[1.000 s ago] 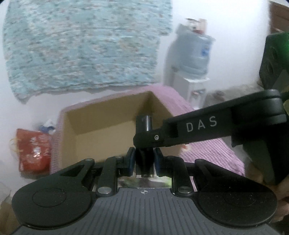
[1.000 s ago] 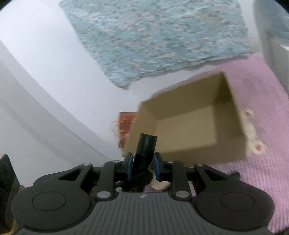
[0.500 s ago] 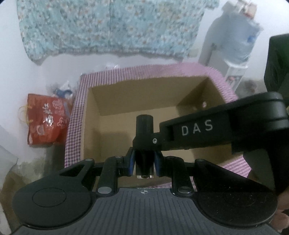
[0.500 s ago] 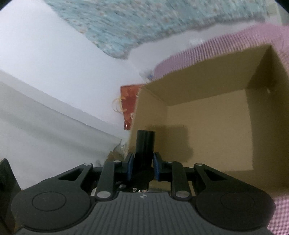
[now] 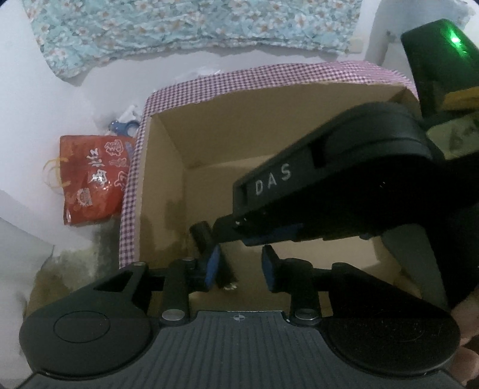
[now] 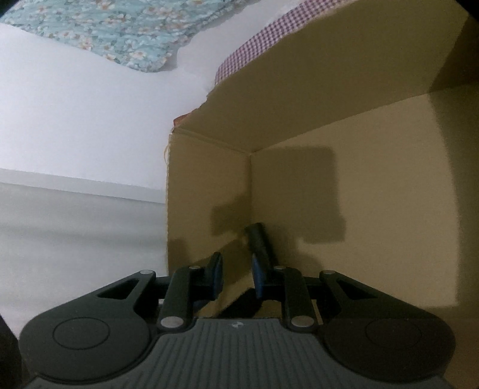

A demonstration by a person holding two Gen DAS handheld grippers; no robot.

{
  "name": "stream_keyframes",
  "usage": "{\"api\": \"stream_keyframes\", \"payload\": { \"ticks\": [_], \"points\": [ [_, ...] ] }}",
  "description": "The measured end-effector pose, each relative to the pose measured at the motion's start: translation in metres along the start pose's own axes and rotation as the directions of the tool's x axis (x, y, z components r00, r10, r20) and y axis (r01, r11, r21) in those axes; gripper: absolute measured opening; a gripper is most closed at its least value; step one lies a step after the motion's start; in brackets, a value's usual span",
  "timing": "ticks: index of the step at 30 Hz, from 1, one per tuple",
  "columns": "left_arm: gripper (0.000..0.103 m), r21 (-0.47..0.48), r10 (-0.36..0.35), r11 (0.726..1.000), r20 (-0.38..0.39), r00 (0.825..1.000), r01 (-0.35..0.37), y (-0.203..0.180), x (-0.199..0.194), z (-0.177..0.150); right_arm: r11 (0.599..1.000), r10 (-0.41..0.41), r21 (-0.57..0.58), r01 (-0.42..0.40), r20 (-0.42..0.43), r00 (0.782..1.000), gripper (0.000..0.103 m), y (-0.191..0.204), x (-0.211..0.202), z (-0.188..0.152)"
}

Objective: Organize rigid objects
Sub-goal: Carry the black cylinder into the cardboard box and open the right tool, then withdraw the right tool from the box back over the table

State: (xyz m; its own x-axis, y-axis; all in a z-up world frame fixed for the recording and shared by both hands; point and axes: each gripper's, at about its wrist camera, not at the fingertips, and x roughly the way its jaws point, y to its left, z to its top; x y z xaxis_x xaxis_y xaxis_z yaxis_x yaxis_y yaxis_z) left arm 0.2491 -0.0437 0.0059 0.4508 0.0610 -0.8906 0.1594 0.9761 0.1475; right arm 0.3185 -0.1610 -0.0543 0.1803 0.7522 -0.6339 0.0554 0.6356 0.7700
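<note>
A black cylindrical object (image 5: 206, 248) lies tilted inside the open cardboard box (image 5: 167, 167), leaning against my left gripper's left blue pad. My left gripper (image 5: 241, 264) is open above the box's near wall. The right gripper's body, marked DAS (image 5: 329, 191), crosses the left wrist view over the box. In the right wrist view my right gripper (image 6: 238, 276) is open inside the box (image 6: 374, 185). The black cylinder (image 6: 260, 244) rests against its right blue pad, loose between the spread fingers.
The box stands on a purple checked cloth (image 5: 131, 191). A red printed bag (image 5: 92, 179) lies on the floor to the left of it. A flowered blue cloth (image 5: 179, 27) hangs on the white wall behind. A dark device with a green light (image 5: 443, 59) is at the upper right.
Both grippers moved down into the box and opened. The black cylinder, clamped by both before, has come free and tipped over between the fingers.
</note>
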Motion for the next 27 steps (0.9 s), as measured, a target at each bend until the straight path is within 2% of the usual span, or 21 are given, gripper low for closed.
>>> {"api": "stream_keyframes", "payload": {
  "ticks": [5,11,14,25,27],
  "points": [
    [0.037,-0.017,-0.008,1.000,0.022,1.000,0.008,0.004,-0.011,-0.004,1.000,0.027,-0.010,-0.027,0.019,0.999,0.023,0.003,-0.011,-0.009],
    [0.043,-0.034,-0.012,0.999,0.081,0.997,0.015,0.005,-0.038,-0.014,0.998,0.053,-0.049,-0.049,0.076,0.996,0.023,0.010,-0.045,-0.024],
    [0.049,-0.032,0.003,0.999,0.118,0.993,0.001,0.001,-0.054,-0.020,0.996,0.056,-0.080,-0.047,0.107,0.993,0.024,0.016,-0.068,-0.037],
    [0.053,-0.048,0.008,0.999,0.194,0.981,0.001,-0.006,-0.100,-0.050,0.982,0.061,-0.189,-0.020,0.212,0.975,0.024,0.041,-0.121,-0.089],
    [0.057,-0.051,-0.002,0.999,0.204,0.979,0.013,-0.006,-0.107,-0.058,0.980,0.064,-0.199,-0.016,0.236,0.970,0.024,0.041,-0.132,-0.101]
  ]
}}
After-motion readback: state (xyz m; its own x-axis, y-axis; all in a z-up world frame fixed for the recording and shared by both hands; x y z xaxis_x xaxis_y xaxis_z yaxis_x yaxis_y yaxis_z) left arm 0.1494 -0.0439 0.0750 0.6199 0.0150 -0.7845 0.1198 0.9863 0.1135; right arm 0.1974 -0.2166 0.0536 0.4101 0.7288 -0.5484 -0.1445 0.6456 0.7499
